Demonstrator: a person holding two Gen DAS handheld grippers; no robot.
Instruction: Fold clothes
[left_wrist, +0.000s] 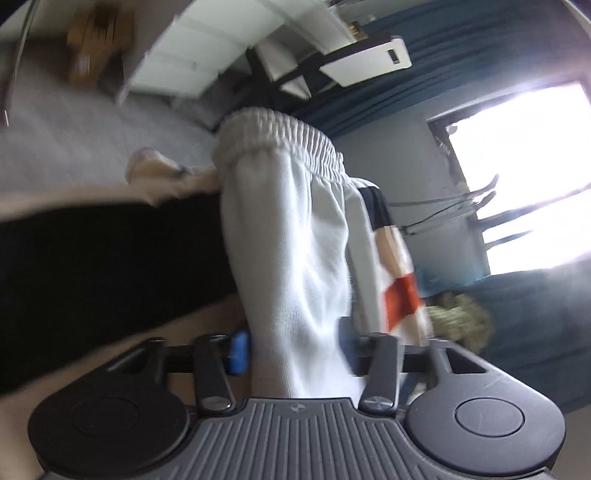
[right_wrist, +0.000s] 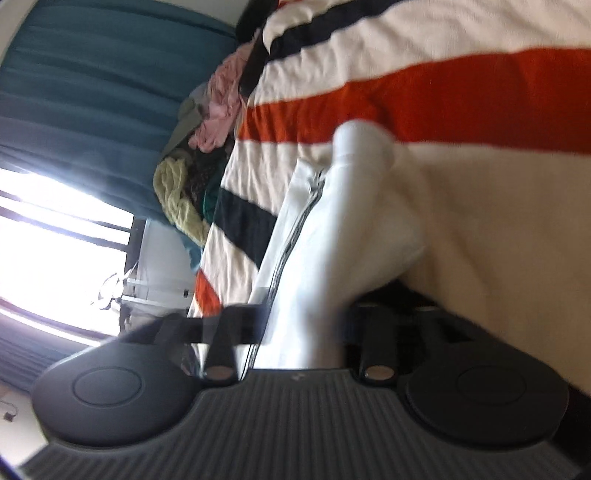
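left gripper (left_wrist: 295, 350): jaws apart, white pants (left_wrist: 295, 221) run between them, contact blurred | right gripper (right_wrist: 303, 325): jaws wide, same white cloth between, fingertips smeared | pants lie over striped blanket (right_wrist: 443, 92); lower end cut off by both grippers | clothes pile (right_wrist: 207, 147) beyond, blurry

I am in a home bedroom: a striped bedspread (right_wrist: 461, 92) under me, a clothes heap (right_wrist: 207, 147) at its edge, teal curtains (right_wrist: 92, 85) beside a bright window (left_wrist: 535, 166).

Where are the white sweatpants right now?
The white sweatpants run between the left gripper fingers, elastic waistband farthest away; the right wrist view shows them over the striped blanket.
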